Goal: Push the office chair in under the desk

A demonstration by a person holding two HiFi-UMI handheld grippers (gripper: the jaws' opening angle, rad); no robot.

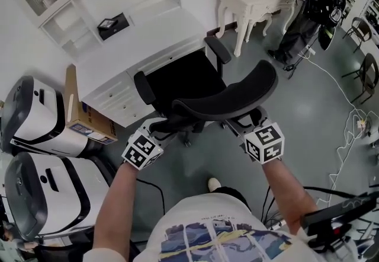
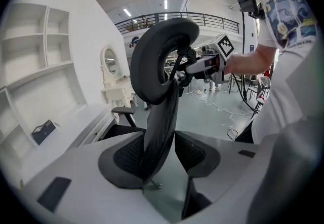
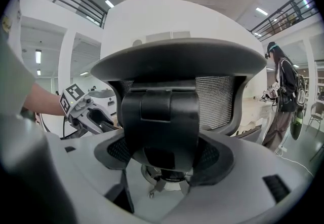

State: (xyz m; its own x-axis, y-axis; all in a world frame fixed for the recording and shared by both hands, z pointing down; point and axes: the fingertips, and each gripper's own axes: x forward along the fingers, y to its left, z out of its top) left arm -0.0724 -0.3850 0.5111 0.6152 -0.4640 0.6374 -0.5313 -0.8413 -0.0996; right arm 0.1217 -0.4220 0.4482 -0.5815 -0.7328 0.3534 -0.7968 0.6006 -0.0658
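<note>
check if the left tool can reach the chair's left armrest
Probably not from here: the left tool straddles the edge of the backrest, and that armrest lies beyond it, toward the desk.

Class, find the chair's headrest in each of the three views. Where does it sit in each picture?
Head view: the headrest is a black arc at the centre.
Left gripper view: upper centre, seen edge-on.
Right gripper view: a wide arc across the upper middle.
Shared landmark: the chair back joined to it.
</note>
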